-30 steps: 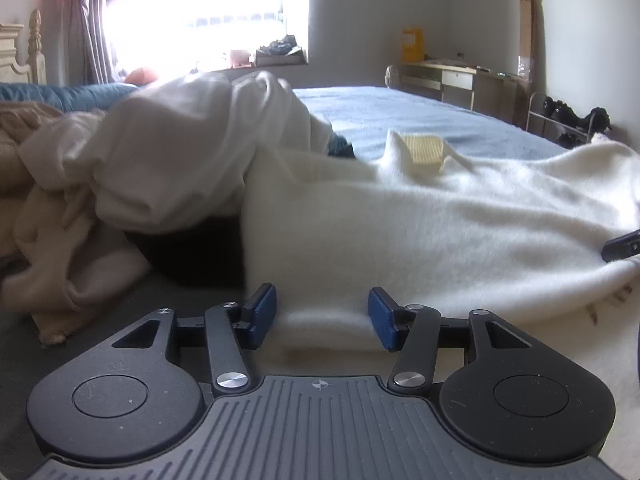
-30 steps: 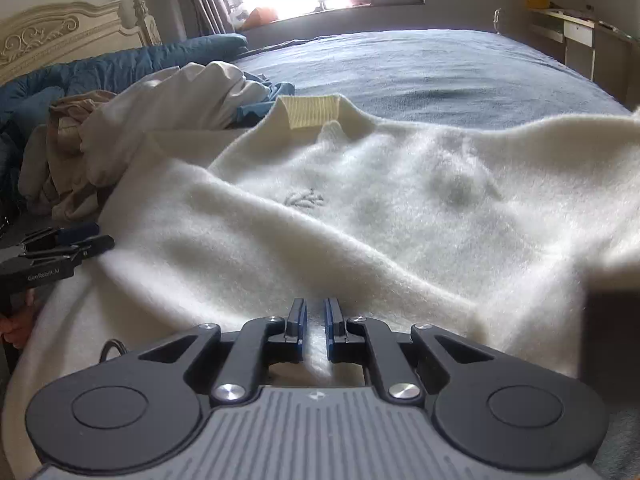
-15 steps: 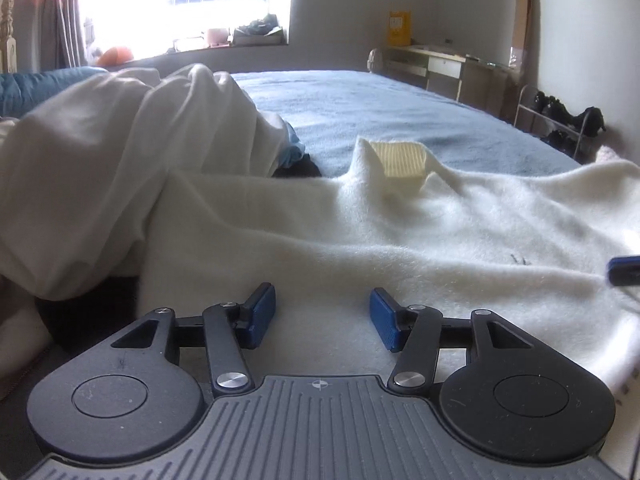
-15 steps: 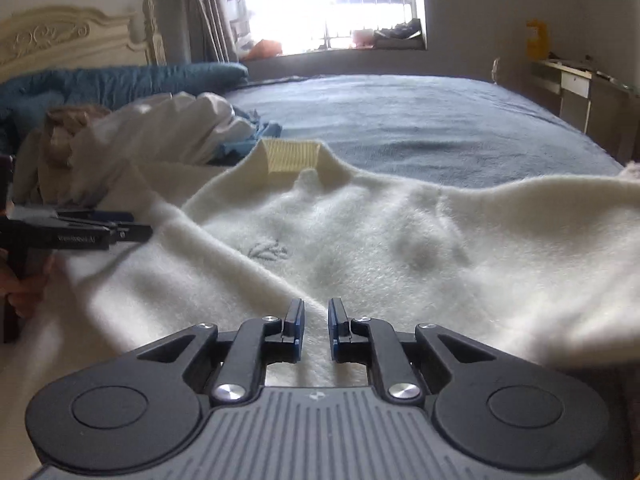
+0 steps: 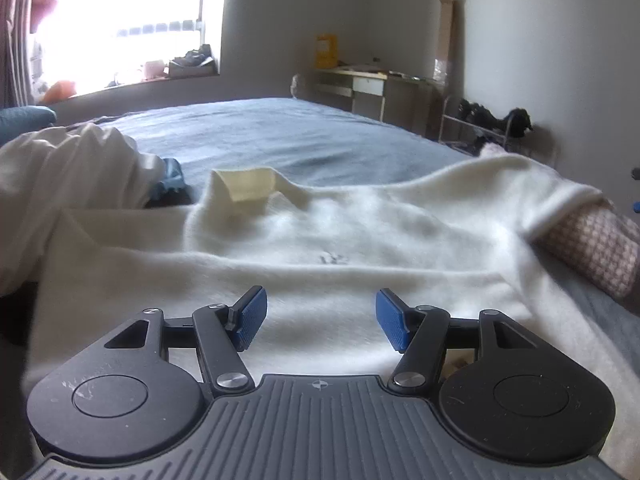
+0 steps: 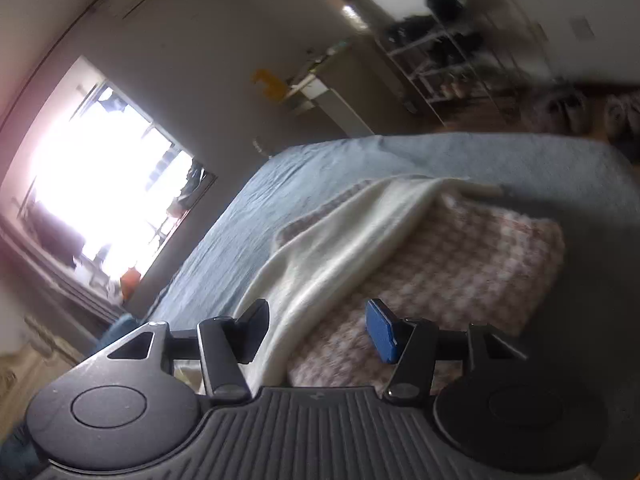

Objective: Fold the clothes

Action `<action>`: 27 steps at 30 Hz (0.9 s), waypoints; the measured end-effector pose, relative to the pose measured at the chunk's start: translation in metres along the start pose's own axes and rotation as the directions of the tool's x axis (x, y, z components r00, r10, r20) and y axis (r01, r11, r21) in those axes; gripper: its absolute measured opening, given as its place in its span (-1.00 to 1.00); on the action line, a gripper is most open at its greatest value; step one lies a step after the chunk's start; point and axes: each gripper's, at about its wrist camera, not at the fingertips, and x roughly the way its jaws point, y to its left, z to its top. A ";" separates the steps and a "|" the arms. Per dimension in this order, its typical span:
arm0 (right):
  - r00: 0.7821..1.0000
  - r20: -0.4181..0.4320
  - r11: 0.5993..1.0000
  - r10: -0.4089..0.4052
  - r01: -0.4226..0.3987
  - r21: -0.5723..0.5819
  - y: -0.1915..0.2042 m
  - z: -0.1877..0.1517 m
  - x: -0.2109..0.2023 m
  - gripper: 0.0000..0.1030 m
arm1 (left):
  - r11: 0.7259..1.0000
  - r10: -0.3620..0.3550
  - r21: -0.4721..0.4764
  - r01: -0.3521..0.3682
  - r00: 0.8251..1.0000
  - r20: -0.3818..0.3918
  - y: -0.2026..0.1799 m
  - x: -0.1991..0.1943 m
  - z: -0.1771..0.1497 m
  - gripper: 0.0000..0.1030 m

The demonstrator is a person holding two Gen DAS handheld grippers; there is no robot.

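Observation:
A cream fleece sweater [image 5: 328, 240] lies spread on the blue bed, its ribbed collar [image 5: 248, 184] toward the far side. My left gripper [image 5: 318, 318] hovers low over its near part, open, nothing between the blue pads. In the tilted, blurred right wrist view, the sweater's edge [image 6: 340, 248] drapes over a folded pink checked garment [image 6: 472, 256]. My right gripper [image 6: 316, 330] is open just above that edge and the checked cloth, holding nothing.
A pile of white and tan clothes [image 5: 60, 176] sits at the left. The blue bedsheet [image 5: 280, 136] stretches beyond the sweater. The checked garment [image 5: 596, 248] pokes out at the sweater's right. A desk [image 5: 372, 88] and shoe rack [image 5: 492, 124] stand by the far wall.
My right gripper went from shut to open and swung, rolling, to the sweater's right edge over the checked garment. My left gripper rose and shifted right over the sweater, staying open.

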 end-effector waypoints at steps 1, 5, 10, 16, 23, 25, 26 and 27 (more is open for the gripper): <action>1.000 -0.008 0.998 0.013 -0.012 0.064 -0.013 0.007 0.006 0.13 | 1.000 -0.007 0.005 0.007 1.000 -0.012 -0.007 0.002 -0.003 0.18; 0.998 -0.011 0.967 0.058 -0.054 0.250 -0.049 0.029 0.034 0.13 | 1.000 -0.005 0.014 0.005 0.999 -0.048 -0.022 0.009 -0.013 0.19; 0.999 0.008 0.941 0.051 -0.051 0.334 -0.066 0.048 0.067 0.11 | 1.000 0.014 0.000 -0.014 0.999 -0.052 -0.025 0.006 -0.023 0.21; 0.999 0.048 0.942 0.004 -0.020 0.335 -0.065 0.041 0.068 0.04 | 0.989 -0.022 0.146 0.023 1.000 -0.009 -0.052 -0.002 -0.020 0.21; 0.979 -0.113 0.969 0.172 -0.189 -0.160 0.053 -0.042 0.030 0.05 | 0.979 -0.076 0.187 0.080 0.997 -0.031 -0.068 0.001 -0.023 0.22; 0.923 -0.319 0.929 0.214 -0.294 -0.226 0.086 -0.072 0.052 0.05 | 0.975 -0.080 0.204 0.084 0.996 -0.029 -0.072 0.001 -0.027 0.21; 0.896 -0.400 0.916 0.193 -0.311 -0.254 0.100 -0.088 0.068 0.05 | 0.972 -0.075 0.220 0.079 0.997 -0.024 -0.075 0.002 -0.029 0.21; 0.872 -0.462 0.903 0.161 -0.319 -0.287 0.114 -0.104 0.084 0.05 | 0.969 -0.071 0.237 0.074 0.997 -0.020 -0.078 0.002 -0.030 0.21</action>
